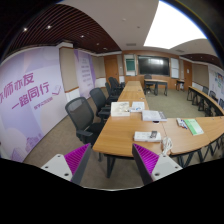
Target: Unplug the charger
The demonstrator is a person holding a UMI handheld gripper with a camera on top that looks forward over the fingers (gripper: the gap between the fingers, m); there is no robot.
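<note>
Held above the near end of a long wooden table (125,135), the gripper (111,160) has its two fingers spread wide apart with nothing between them; the magenta pads (76,157) face each other across bare space. Just ahead of the fingers, on the table's near end, lies a small cluster of items (148,137) that may include the charger, though it is too small to tell for certain; a white box (152,115) sits a little beyond it, and papers (121,108) lie further along. Black office chairs (82,115) line the table's left side. Beyond the fingers a banner wall (35,95) runs along the left, and a dark screen (153,64) hangs at the far end of the room.
</note>
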